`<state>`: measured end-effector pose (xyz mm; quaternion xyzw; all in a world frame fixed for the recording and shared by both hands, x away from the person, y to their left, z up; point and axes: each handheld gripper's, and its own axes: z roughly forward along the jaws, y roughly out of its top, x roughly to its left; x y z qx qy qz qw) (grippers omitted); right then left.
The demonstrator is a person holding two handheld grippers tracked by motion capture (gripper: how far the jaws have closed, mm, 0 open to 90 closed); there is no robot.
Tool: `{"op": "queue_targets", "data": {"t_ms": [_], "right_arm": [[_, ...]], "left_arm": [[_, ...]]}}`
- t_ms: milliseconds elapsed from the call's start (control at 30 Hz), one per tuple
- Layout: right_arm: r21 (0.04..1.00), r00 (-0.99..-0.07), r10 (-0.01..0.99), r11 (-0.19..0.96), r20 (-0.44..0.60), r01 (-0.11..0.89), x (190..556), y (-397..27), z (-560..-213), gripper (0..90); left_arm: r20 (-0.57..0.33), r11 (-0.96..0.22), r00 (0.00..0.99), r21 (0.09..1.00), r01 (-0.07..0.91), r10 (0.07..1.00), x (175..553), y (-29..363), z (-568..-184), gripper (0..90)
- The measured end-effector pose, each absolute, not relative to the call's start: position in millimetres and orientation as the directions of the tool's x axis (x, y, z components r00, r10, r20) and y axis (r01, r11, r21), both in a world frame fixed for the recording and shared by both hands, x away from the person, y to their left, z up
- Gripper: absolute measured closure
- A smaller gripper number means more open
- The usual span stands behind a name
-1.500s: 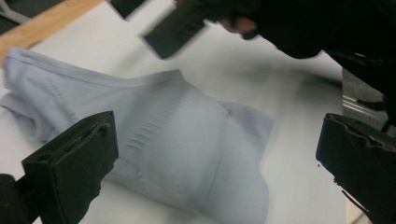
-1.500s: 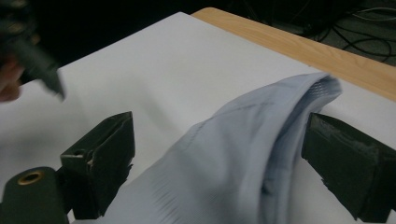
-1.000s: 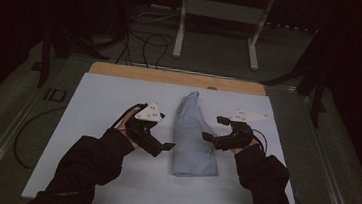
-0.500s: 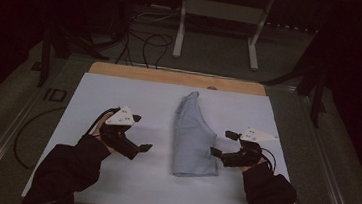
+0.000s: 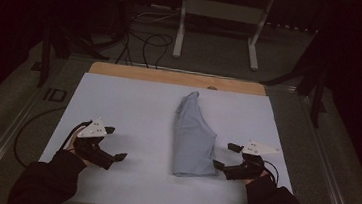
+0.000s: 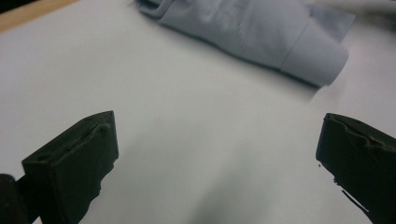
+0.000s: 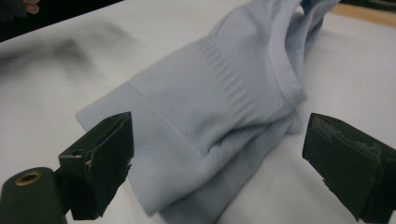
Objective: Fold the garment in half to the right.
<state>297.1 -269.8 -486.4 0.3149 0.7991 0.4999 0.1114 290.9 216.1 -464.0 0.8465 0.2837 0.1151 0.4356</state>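
Garment: pale blue folded cloth (image 5: 193,138), lying lengthwise at the middle of the table (image 5: 133,107).
Handling: judged light, soft and limp; it will sag and unfold if lifted by one layer.
Hold point: near folded end, pinching all layers at the edge; the ribbed band (image 7: 229,88) looks firmer, though that view is blurred.
Left tongs (image 5: 116,143): spread, holding nothing, well apart from the cloth.
Right tongs (image 5: 227,155): spread, holding nothing, just beside the near right corner.
Containers: none seen.
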Motion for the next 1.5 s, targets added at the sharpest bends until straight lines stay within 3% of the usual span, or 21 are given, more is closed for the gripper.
{"op": "queue_targets", "data": {"t_ms": [700,1500], "right_arm": [[0.849,-0.724,0.675,0.293,0.142,0.44,268,-298,-510,9.1],[0.853,-0.716,0.689,0.302,0.114,0.426,265,-296,-514,9.2]], "left_arm": [[-0.104,-0.422,0.737,0.763,0.49,0.667,268,260,-506,0.0],[-0.109,-0.401,0.723,0.772,0.494,0.682,262,260,-509,0.1]]}}
